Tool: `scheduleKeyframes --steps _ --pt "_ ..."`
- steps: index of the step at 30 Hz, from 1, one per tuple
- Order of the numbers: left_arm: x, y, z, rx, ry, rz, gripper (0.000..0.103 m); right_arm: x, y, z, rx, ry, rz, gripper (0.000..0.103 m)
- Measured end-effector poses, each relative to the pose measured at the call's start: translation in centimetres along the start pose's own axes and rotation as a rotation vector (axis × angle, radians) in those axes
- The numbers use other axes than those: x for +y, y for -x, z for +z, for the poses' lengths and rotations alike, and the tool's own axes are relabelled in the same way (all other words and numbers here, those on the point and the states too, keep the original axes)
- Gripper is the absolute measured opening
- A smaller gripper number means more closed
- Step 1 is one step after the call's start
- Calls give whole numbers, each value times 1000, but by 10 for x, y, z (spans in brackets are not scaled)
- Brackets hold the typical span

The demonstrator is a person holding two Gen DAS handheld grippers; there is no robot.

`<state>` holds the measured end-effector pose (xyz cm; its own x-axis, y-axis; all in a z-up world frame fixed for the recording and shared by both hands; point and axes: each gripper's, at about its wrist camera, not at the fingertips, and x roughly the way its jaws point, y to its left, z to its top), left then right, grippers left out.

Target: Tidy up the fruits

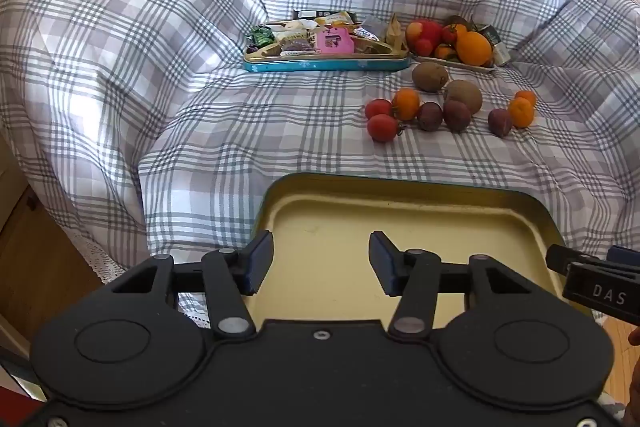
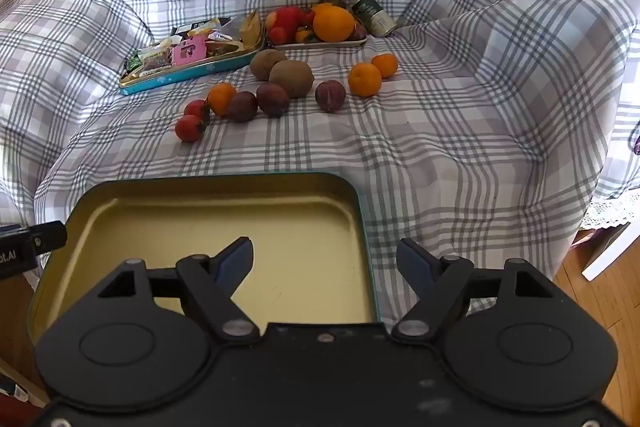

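Observation:
An empty tin tray with a yellow inside [image 1: 400,227] [image 2: 224,223] lies near me on the checked cloth. Above it hangs my left gripper [image 1: 321,267], open with nothing between its fingers. My right gripper [image 2: 325,269] is also open and empty, straddling the tray's right rim. Loose fruit lies in the middle of the cloth: two red tomatoes [image 1: 380,119] [image 2: 190,123], several small oranges [image 1: 520,111] [image 2: 364,79], three dark plums [image 1: 456,115] [image 2: 330,95] and two brown kiwis [image 1: 430,77] [image 2: 290,77]. A plate of mixed fruit [image 1: 452,39] [image 2: 320,23] stands farther back.
A blue-rimmed tray full of snack packets [image 1: 324,45] [image 2: 188,55] sits at the back left of the fruit. A green can [image 2: 374,17] lies beside the fruit plate. The cloth [image 1: 160,67] rises in folds around the sides. Wooden floor [image 2: 592,307] shows past its edges.

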<state>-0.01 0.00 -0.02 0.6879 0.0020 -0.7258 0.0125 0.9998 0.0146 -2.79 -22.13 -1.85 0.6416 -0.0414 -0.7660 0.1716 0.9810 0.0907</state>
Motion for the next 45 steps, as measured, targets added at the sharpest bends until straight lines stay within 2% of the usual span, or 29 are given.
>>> scheduleKeyframes --steps 4,13,45 --pt "-6 -3 2 8 -18 22 58 -2 3 2 -9 0 -7 82" --pt "-2 -1 1 7 -27 16 58 4 -2 -1 16 19 2 82" --pt "2 -7 -3 49 -6 20 58 5 0 -1 15 28 -1 82"
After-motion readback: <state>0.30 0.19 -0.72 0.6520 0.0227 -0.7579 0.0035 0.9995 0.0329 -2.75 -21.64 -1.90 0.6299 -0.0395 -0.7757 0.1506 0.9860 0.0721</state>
